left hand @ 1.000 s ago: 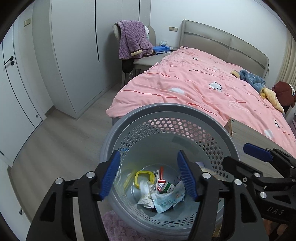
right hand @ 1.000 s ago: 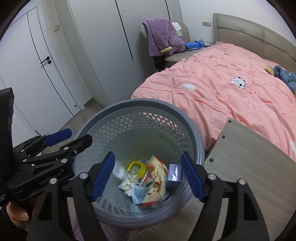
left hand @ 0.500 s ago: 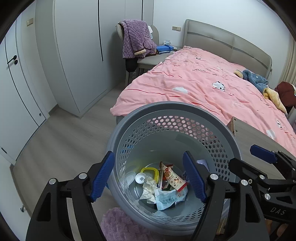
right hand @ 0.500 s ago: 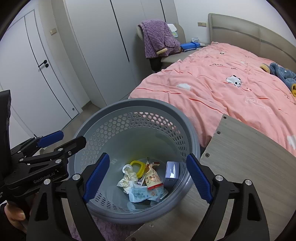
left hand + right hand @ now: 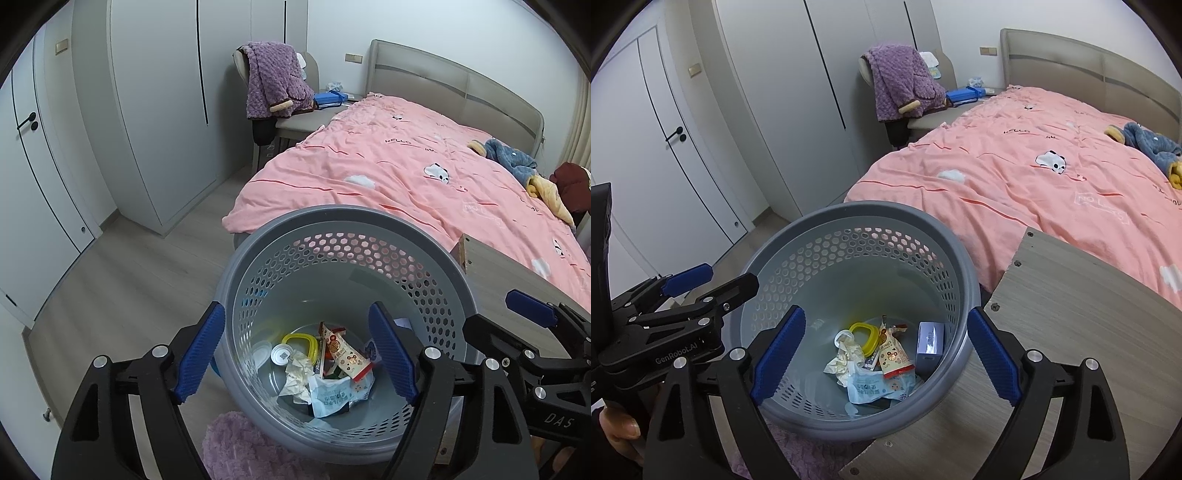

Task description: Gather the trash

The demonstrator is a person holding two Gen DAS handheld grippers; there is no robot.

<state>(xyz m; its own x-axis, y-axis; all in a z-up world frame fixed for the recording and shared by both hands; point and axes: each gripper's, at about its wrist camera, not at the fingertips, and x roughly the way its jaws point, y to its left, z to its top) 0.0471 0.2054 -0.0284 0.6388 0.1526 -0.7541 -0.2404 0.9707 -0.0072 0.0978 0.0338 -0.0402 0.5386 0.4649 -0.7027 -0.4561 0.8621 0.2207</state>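
A grey perforated bin point(image 5: 332, 214) point(image 5: 871, 206) stands on the floor below both grippers. At its bottom lie a red-and-white snack wrapper point(image 5: 345, 356) point(image 5: 894, 356), a yellow ring lid point(image 5: 301, 341), crumpled tissue point(image 5: 844, 360), a blue wipes pack point(image 5: 334, 397) and a small lavender box point(image 5: 930, 341). My left gripper point(image 5: 295, 309) hangs over the bin's near rim, its jaws opening with nothing held between them. My right gripper point(image 5: 886, 313) hovers over the bin too, its jaws also opening and empty. Each gripper shows in the other's view: the right gripper point(image 5: 506, 317) and the left gripper point(image 5: 720, 280).
A wooden tabletop point(image 5: 1071, 314) touches the bin's right side. Behind it is a bed with a pink duvet point(image 5: 406, 173). A purple rug point(image 5: 240, 446) lies by the bin's base. A chair with a purple blanket point(image 5: 273, 85) and wardrobe doors point(image 5: 155, 110) stand further back.
The snack wrapper fell from between the right fingers into the bin, and a white cap landed there too. Both pairs of jaws spread wider.
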